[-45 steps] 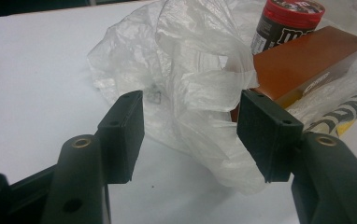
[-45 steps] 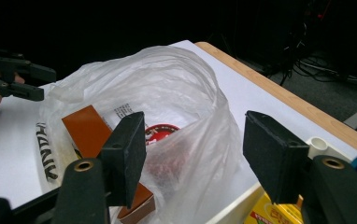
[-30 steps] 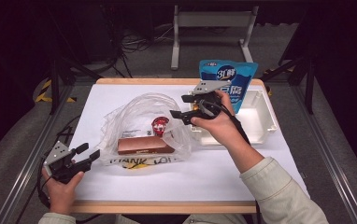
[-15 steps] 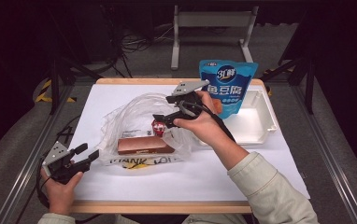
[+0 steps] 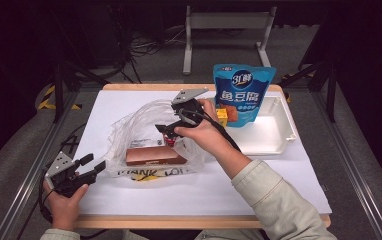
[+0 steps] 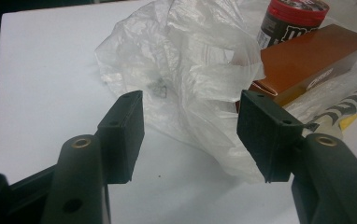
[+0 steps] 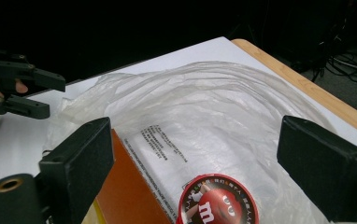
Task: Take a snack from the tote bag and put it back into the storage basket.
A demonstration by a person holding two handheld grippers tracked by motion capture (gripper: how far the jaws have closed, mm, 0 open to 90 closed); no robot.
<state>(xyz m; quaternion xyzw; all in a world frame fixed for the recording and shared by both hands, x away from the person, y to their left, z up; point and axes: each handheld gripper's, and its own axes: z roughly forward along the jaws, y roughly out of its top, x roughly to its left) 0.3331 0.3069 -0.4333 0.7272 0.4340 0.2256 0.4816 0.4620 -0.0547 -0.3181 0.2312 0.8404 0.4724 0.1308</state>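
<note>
Left tongs (image 5: 90,165), lower left of the high view: jaws wide, nothing between them, parked on the white worktop (image 5: 299,185) just short of the plastic bag (image 5: 139,127). In the left gripper view the bag's crumpled edge lies just beyond the pads, not pinched.

Centre of the high view: the bag holds a brown box (image 5: 155,155) lying flat and a red-lidded can (image 7: 218,200) standing just behind it.

Right tongs (image 5: 175,121), centre: jaws have just been opening and now stand wide, empty, poised over the bag's mouth with the can's lid low between them in the right gripper view.

Judgement: the step looks like reaching for the can. To do it well, pin the bag's near edge with the left tongs first, then bring the right jaws down astride the lid, clear of the film and the box.

Right of centre: blue pouch (image 5: 243,92) standing in a white tray (image 5: 279,145), well apart.
</note>
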